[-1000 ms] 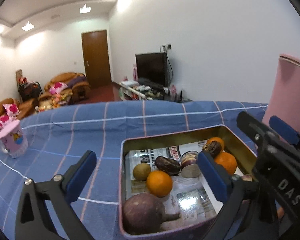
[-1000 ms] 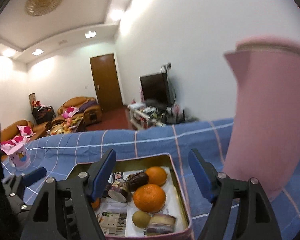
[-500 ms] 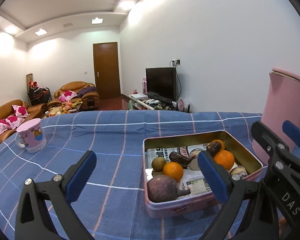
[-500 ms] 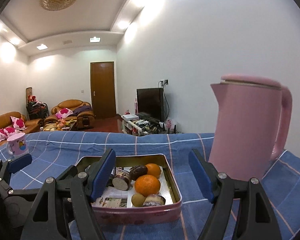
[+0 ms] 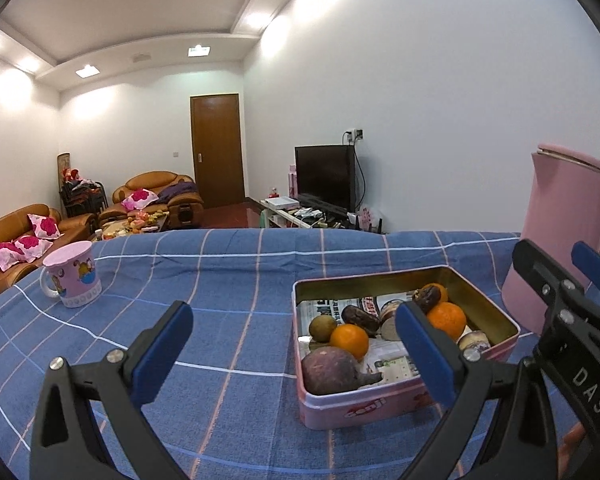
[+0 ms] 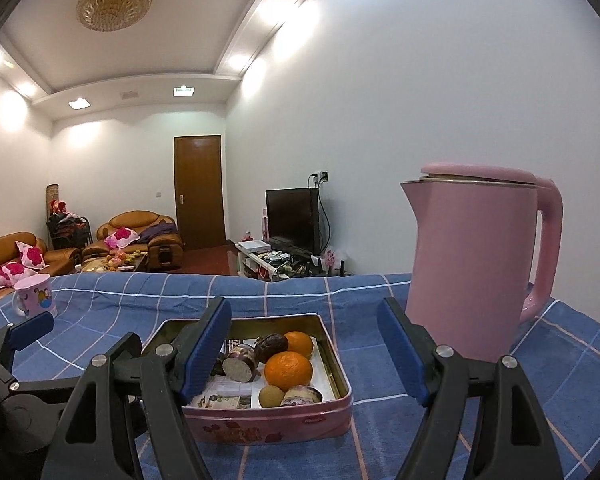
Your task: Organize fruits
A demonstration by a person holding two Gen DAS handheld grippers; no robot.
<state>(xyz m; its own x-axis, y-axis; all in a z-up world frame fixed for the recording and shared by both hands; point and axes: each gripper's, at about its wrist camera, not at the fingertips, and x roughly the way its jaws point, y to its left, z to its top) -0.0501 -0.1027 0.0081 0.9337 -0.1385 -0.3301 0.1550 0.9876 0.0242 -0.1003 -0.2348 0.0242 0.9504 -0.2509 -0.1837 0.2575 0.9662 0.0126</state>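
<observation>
A pink tin [image 5: 380, 406], lined with newspaper, stands on the blue checked tablecloth. Inside lie two oranges [image 5: 350, 340], a purple sweet potato [image 5: 332, 372], a green-brown round fruit [image 5: 322, 325], dark wrinkled fruits and cut purple pieces. My left gripper [image 5: 292, 346] is open and empty, hanging short of the tin and left of it. In the right wrist view the tin [image 6: 268, 426] sits between and beyond the fingers of my right gripper [image 6: 304, 350], which is open and holds nothing. An orange [image 6: 288, 368] lies near the tin's right side.
A tall pink kettle [image 6: 472, 260] stands right of the tin, close behind the right finger. A pink mug [image 5: 74, 274] sits far left on the cloth [image 5: 228, 280]. The table's far edge runs behind the tin, with sofas, a door and a television beyond it.
Both grippers have drawn back from over the tin, so the tin now looks smaller and its front wall shows. Both stayed open. The fruits have not moved.
</observation>
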